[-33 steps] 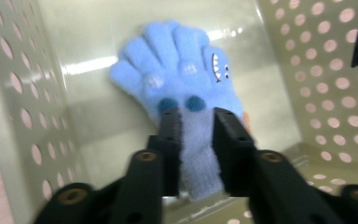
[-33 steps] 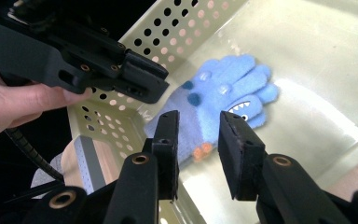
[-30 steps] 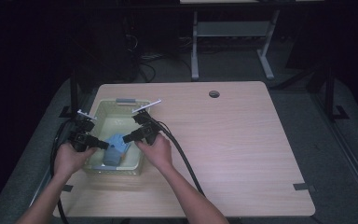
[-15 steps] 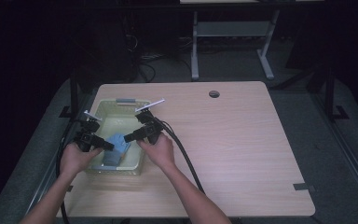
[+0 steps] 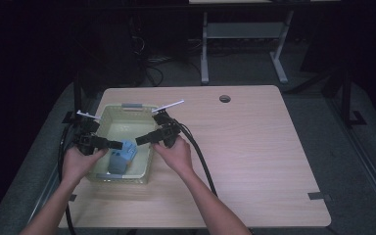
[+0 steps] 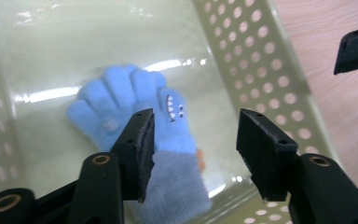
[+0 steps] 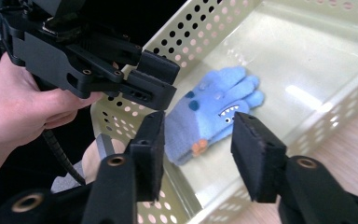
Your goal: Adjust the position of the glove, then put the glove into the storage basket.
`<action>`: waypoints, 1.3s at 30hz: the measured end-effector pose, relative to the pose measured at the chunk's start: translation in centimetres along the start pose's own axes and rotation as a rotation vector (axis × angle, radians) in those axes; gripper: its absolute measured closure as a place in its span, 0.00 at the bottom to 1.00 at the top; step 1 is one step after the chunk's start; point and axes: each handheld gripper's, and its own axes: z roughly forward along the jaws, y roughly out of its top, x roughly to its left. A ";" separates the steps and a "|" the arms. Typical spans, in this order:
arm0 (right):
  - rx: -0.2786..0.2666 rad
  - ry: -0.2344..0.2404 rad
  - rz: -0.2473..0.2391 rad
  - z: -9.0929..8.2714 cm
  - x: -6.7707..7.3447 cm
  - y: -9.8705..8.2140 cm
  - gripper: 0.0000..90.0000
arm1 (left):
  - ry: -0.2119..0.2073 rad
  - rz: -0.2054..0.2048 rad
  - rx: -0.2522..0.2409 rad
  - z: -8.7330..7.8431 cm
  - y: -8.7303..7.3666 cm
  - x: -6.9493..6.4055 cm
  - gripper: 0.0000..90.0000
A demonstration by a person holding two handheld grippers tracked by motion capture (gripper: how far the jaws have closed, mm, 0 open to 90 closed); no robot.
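So from up top, my left gripper [image 5: 119, 145] is hanging over the left edge of the basket [image 5: 127, 108], jaws spread apart with nothing between them. The basket's a pale yellow-green plastic thing, rectangular, with walls punched full of round holes and a smooth glossy floor that catches the light. Inside it, toward the near end, there's one fuzzy blue glove [image 6: 135, 112] lying flat, fingers pointing away from me, with a little monster face on it (white teeth, dot eyes), an orange spot, and a greyer, fluffier cuff. Moving right, my right gripper [image 5: 140, 140] sits over the basket's right wall, jaws also wide apart and empty, aimed down at the glove. Everything's on a light wood-grain table [image 5: 254, 147] with a round hole near the far edge
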 end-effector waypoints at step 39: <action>-0.107 -0.035 0.094 -9.8 -5.9 -3.3 0.42 | -0.139 0.067 -0.089 1.0 1.7 -4.8 0.38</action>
